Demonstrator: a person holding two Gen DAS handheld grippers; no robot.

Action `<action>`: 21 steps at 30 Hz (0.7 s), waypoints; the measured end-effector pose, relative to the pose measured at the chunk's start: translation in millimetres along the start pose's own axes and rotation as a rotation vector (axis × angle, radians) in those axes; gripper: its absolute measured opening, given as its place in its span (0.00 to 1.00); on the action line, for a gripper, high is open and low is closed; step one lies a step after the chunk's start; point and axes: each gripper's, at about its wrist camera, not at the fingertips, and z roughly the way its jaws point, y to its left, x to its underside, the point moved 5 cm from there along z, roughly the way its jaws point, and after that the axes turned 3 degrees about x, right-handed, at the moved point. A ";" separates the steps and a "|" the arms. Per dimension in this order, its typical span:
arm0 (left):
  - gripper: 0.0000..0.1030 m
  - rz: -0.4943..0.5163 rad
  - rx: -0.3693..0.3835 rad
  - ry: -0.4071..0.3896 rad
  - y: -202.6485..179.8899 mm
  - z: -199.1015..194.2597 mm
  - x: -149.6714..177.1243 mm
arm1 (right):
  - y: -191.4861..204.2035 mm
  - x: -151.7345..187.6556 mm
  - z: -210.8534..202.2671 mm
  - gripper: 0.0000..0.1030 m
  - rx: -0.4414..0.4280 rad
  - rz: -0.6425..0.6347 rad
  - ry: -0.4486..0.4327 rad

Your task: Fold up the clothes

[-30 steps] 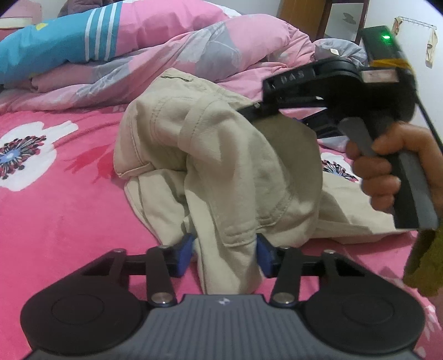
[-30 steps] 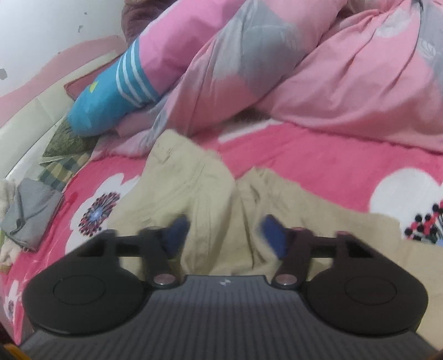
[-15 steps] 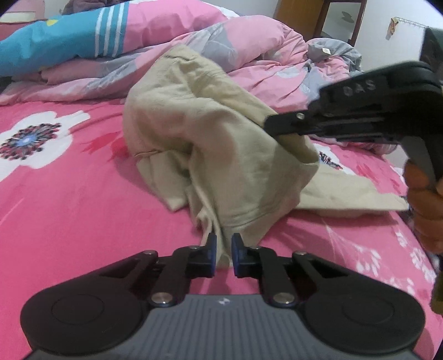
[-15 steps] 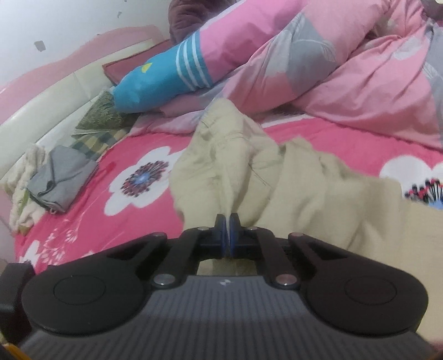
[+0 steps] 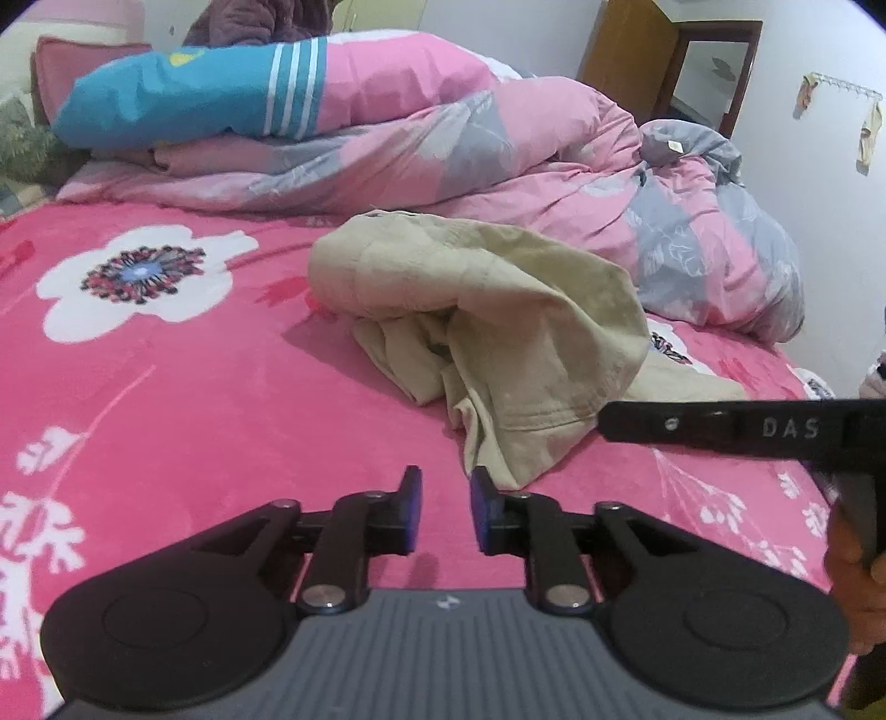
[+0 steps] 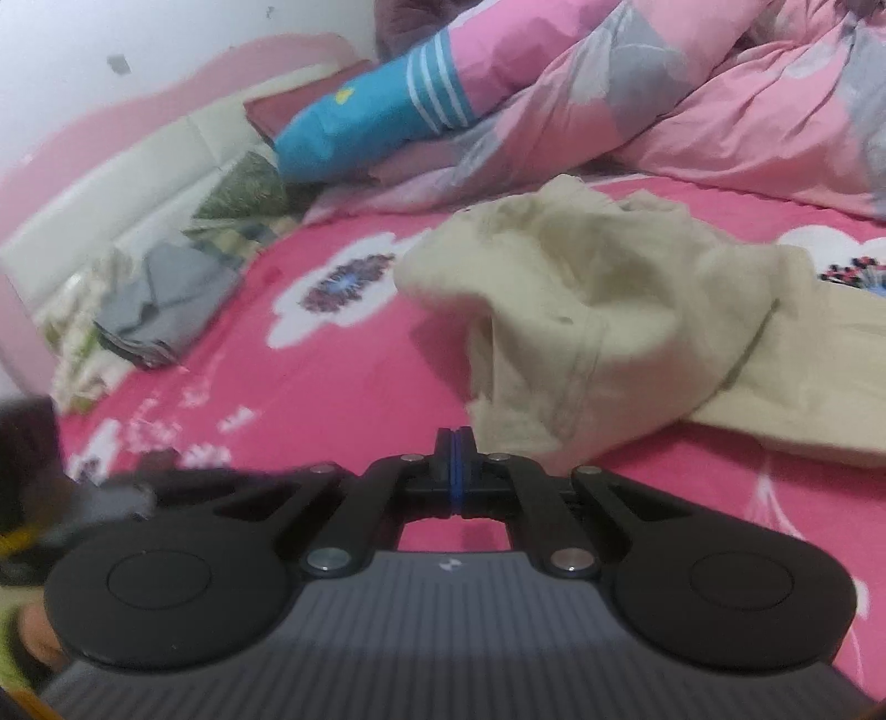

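Observation:
Beige trousers [image 5: 498,327] lie in a rumpled heap on the pink flowered bed [image 5: 166,387]. My left gripper [image 5: 446,501] is open and empty, just short of the heap's near hem. The right gripper shows in the left wrist view as a black bar [image 5: 720,427] touching the trousers' right edge. In the right wrist view the trousers [image 6: 609,332] lie just ahead and right of my right gripper [image 6: 455,443], whose pads are pressed together with no cloth between them.
A pink and grey duvet [image 5: 443,138] and a blue striped pillow [image 5: 194,105] are piled at the far side. Grey folded clothes [image 6: 160,310] lie by the white headboard [image 6: 111,205]. A wooden cabinet [image 5: 631,50] stands behind.
Both grippers have let go of the trousers, which dropped from a lifted drape into a heap on the bed. My left gripper has opened; both have pulled back.

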 end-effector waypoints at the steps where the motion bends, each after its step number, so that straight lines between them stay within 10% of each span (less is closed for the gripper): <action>1: 0.28 0.010 -0.009 -0.003 -1.0 -0.9 0.5 | -0.2 -0.5 -2.8 0.01 0.007 -0.001 -0.008; 4: 0.46 0.030 -0.028 -0.003 -2.7 2.2 1.7 | -4.2 -14.1 -13.5 0.03 0.041 -0.002 -0.049; 12: 0.76 0.041 -0.036 0.013 1.6 37.9 1.2 | -28.0 -95.6 -10.0 0.90 0.106 -0.053 -0.168; 21: 0.92 0.023 -0.043 0.021 16.1 78.8 2.1 | -48.8 -145.3 117.2 0.99 0.085 -0.062 0.073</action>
